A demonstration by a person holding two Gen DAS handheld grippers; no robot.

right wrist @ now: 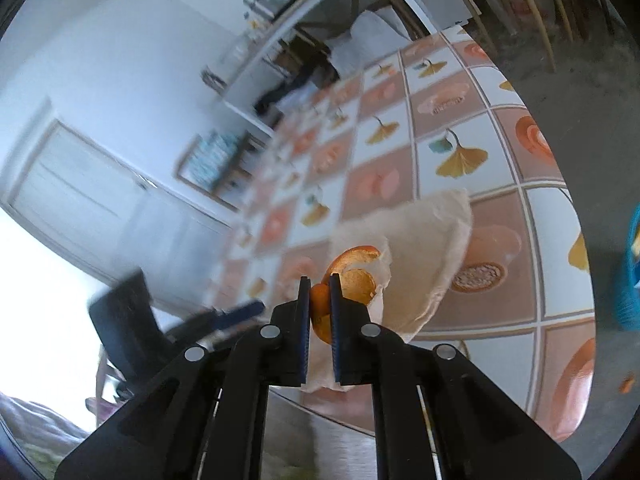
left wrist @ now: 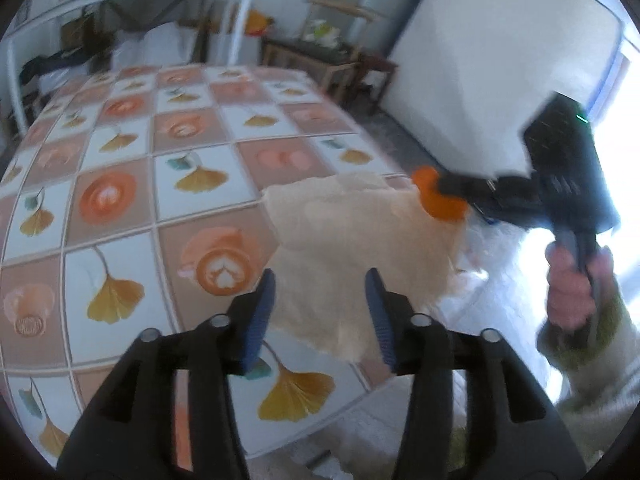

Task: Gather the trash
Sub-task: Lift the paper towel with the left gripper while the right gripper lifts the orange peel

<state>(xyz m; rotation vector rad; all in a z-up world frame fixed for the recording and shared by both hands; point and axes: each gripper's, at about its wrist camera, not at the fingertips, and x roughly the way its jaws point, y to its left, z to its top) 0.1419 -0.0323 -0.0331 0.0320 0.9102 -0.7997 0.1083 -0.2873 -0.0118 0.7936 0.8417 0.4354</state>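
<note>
A beige paper napkin (left wrist: 356, 248) hangs in the air over the table's near right corner. My right gripper (right wrist: 320, 280) is shut on an orange peel (right wrist: 352, 276) together with the napkin (right wrist: 424, 248), which droops from the jaws. In the left wrist view the right gripper (left wrist: 440, 192) comes in from the right, with the peel (left wrist: 436, 200) at its tips. My left gripper (left wrist: 320, 276) is open and empty, its blue pads just below and in front of the hanging napkin.
The table (left wrist: 120, 160) wears a checked cloth with ginkgo leaves and coffee cups. A white shelf unit (left wrist: 120, 0) stands behind it, a small wooden table (left wrist: 320, 56) at the back right. A blue basket (right wrist: 630, 272) and a small orange scrap (right wrist: 626, 384) are on the floor.
</note>
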